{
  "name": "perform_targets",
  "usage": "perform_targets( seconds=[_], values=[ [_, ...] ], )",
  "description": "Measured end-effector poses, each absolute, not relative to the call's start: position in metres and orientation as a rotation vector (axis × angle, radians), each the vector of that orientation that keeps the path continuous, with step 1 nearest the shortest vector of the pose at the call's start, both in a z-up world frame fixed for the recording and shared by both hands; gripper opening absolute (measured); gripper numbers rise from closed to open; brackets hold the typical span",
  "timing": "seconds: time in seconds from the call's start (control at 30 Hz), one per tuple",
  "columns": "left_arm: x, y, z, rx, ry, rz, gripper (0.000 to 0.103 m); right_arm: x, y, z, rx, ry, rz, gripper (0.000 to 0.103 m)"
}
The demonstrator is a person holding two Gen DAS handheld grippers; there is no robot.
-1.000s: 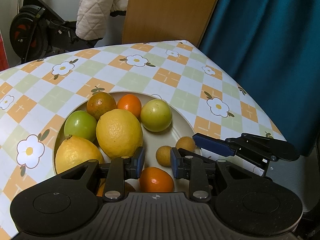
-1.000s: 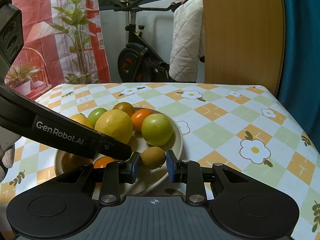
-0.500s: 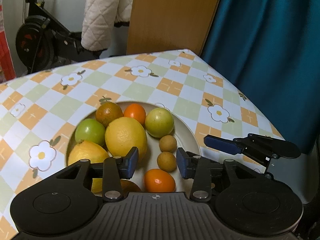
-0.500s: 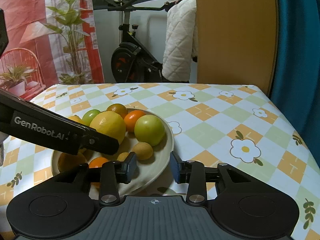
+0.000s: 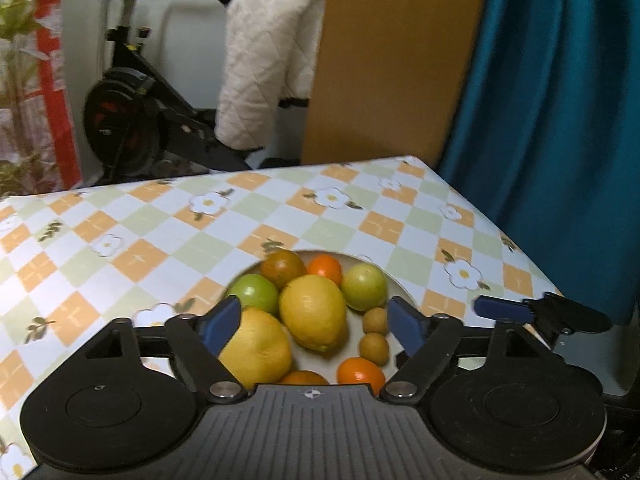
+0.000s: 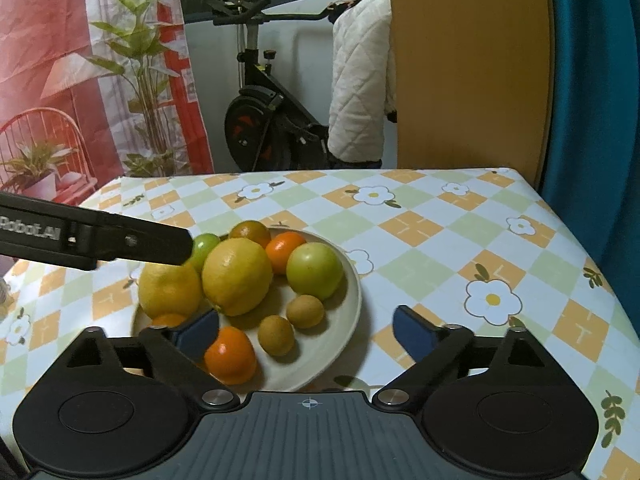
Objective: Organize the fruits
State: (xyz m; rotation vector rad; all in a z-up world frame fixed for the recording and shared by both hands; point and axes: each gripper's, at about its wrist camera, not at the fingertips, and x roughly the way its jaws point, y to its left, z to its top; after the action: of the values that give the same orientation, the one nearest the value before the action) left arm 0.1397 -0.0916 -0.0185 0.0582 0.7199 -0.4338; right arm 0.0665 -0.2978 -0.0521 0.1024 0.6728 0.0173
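Bench (image 6: 440,240): covered by a checked cloth with a flower print; carries one plate.
Plate (image 6: 352,280): cream, round, near the bench's front edge; holds all the fruit.
Contents, largest first: two lemons (image 6: 237,276), touching, at the middle and left; two green fruits, one right of the lemons (image 6: 315,265), one behind them; a brownish-green citrus (image 6: 250,233) at the far rim; three tangerines, one at the back, one (image 6: 230,355) at the front, one half hidden under the left lemon; two small brown round fruits (image 6: 305,311) side by side, front right.
Left hand-held gripper (image 5: 314,326): jaws opening, spread wide above the plate, nothing pinched.
Right hand-held gripper (image 6: 306,330): jaws opening, spread over the plate's front rim, nothing pinched.
Right wrist view only: plant-print curtain, left hand-held gripper's finger over the left lemon.
Left wrist view only: right hand-held gripper's blue fingertip (image 5: 496,307) beside the plate.
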Motion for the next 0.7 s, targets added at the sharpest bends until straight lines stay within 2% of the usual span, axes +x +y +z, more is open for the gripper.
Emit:
perform_targets(
  seconds=[0.07, 0.43, 0.7],
  values=[
    [0.136, -0.087, -0.012, 0.063, 0.697, -0.399, 0.088, 0.066, -0.297, -0.047, 0.113, 0.671, 0.02, 0.102],
    [0.113, -0.072, 0.02, 0.138, 0.576, -0.212, 0.092, 0.068, -0.281, -0.018, 0.131, 0.663, 0.024, 0.102],
    [0.097, -0.046, 0.044, 0.075, 0.516, -0.162, 0.092, 0.063, -0.267, 0.011, 0.111, 0.636, 0.037, 0.102]
  ],
)
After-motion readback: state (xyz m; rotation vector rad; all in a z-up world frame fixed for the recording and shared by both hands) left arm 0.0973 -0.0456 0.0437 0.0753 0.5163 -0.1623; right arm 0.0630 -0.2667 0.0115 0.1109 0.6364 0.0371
